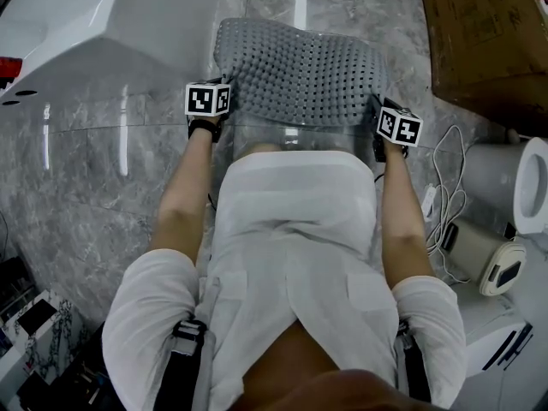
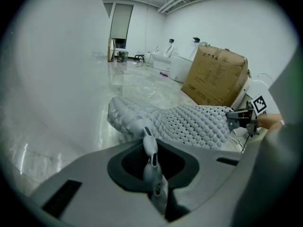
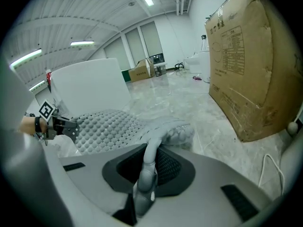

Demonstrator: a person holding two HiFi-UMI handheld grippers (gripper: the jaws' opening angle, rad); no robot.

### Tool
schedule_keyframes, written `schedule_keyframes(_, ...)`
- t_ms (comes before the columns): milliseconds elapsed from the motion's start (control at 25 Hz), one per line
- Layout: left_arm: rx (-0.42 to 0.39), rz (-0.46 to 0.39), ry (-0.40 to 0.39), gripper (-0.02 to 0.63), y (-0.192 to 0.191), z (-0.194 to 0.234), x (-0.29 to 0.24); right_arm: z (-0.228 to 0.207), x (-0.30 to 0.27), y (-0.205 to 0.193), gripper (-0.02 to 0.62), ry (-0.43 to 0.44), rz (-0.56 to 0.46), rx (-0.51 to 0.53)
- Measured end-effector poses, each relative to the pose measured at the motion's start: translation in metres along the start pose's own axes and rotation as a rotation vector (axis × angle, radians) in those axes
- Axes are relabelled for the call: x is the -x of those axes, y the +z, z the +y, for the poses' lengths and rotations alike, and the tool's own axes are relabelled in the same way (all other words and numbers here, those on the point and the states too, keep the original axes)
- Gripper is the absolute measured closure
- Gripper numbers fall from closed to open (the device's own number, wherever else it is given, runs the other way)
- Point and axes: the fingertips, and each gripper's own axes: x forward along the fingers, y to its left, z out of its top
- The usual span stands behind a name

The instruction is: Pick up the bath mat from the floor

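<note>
The grey bath mat (image 1: pixel 304 71), covered in round bumps and holes, is held up off the marble floor by its near edge and stretches away from me. My left gripper (image 1: pixel 224 108) is shut on the mat's near left corner (image 2: pixel 147 132). My right gripper (image 1: pixel 377 122) is shut on the near right corner (image 3: pixel 154 143). In the left gripper view the mat (image 2: pixel 189 122) spans across to the right gripper (image 2: pixel 244 118). In the right gripper view the mat (image 3: pixel 106 126) reaches over to the left gripper (image 3: pixel 59 124). The far end droops toward the floor.
A white bathtub (image 1: pixel 77 32) stands at the left. A big cardboard box (image 1: pixel 488 37) sits at the right. A toilet (image 1: pixel 518 187), white cables (image 1: pixel 445 187) and small devices lie at the right. Boxes (image 1: pixel 34 332) crowd the lower left.
</note>
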Motion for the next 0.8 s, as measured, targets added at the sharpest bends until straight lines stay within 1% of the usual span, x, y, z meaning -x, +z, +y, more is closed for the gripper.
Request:
schedule_keyframes(560,-0.013,-0.102,-0.010,0.565,0.056,-0.018,0.039,0.004,0.040,0.055,0.529,0.004,-0.114,0.029)
schedule_keyframes(800,-0.025,-0.145,-0.020,0.565,0.080,-0.029,0.053,0.005,0.052,0.072,0.529,0.005,-0.155,0.018)
